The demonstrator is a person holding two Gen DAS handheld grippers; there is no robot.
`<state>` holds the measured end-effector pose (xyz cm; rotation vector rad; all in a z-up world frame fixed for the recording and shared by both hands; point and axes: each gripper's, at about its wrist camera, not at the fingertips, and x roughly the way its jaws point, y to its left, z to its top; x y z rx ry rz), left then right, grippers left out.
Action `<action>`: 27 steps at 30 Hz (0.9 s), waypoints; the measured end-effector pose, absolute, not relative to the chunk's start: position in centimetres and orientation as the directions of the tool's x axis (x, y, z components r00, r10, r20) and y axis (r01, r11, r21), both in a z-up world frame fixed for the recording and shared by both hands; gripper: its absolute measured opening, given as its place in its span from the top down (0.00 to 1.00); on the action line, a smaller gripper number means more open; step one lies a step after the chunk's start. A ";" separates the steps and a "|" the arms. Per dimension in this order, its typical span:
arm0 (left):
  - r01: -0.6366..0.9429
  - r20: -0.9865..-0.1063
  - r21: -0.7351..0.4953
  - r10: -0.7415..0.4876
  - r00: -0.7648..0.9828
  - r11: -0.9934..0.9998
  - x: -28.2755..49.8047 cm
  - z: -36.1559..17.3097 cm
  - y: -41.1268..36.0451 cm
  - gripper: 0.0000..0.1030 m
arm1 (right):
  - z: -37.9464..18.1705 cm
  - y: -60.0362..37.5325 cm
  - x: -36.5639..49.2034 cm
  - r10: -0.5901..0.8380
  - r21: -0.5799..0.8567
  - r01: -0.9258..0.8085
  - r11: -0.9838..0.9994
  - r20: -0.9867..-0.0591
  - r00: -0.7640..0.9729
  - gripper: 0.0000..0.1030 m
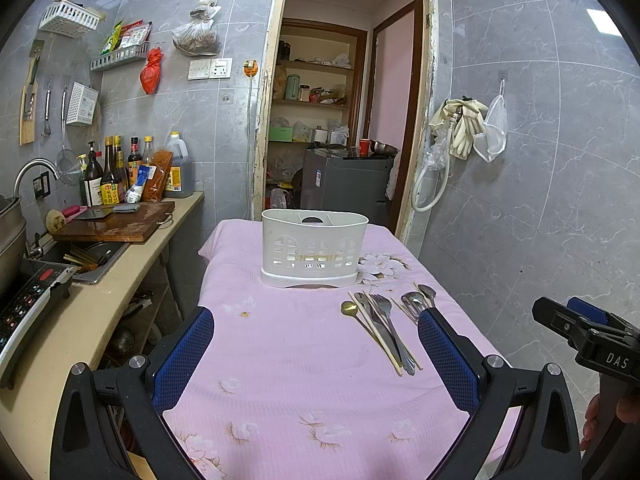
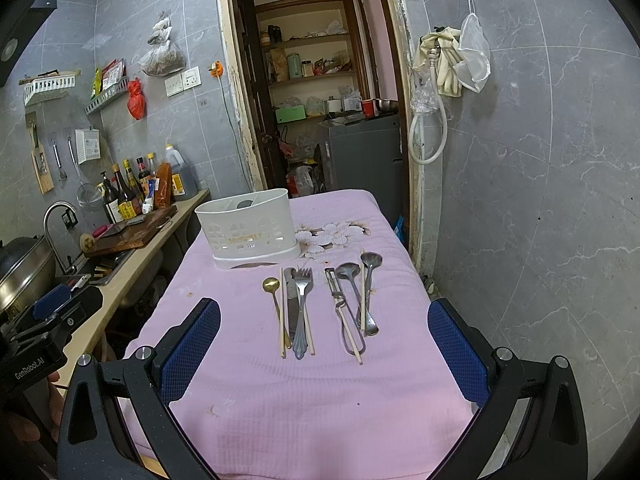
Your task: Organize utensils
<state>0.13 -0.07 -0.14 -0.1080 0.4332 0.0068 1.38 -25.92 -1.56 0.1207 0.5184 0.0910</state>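
A white slotted utensil caddy (image 1: pixel 315 248) (image 2: pixel 250 228) stands at the far end of a table under a pink floral cloth (image 1: pixel 296 360) (image 2: pixel 320 392). In front of it lie two groups of utensils. The left group holds a gold spoon (image 2: pixel 271 286), a knife (image 2: pixel 291 304), a fork (image 2: pixel 303 312) and chopsticks (image 2: pixel 282 320). The right group holds a peeler (image 2: pixel 340 304), two spoons (image 2: pixel 370 280) and chopsticks. My left gripper (image 1: pixel 316 324) is open and empty above the near cloth. My right gripper (image 2: pixel 324 316) is open and empty, short of the utensils.
A kitchen counter (image 1: pixel 132 264) runs along the left with a cutting board (image 1: pixel 116 222), sauce bottles (image 1: pixel 116 172), a sink and a stove. An open doorway (image 1: pixel 340 120) is behind the table. Tiled wall is on the right. The other gripper shows at each view's edge (image 1: pixel 592 336) (image 2: pixel 48 320).
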 end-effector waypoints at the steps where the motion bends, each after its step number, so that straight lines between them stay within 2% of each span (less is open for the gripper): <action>1: -0.030 -0.419 -0.103 -0.016 0.908 0.994 0.1 -0.1 -0.1 0.00 | -1.6 -25.9 1.4 0.117 0.137 -0.056 0.989 -0.489 0.864 0.01; 27: -0.022 -0.422 -0.099 -0.022 0.906 0.995 0.3 -0.6 0.1 0.00 | -2.6 -25.6 2.2 0.111 0.134 -0.050 0.990 -0.500 0.859 0.01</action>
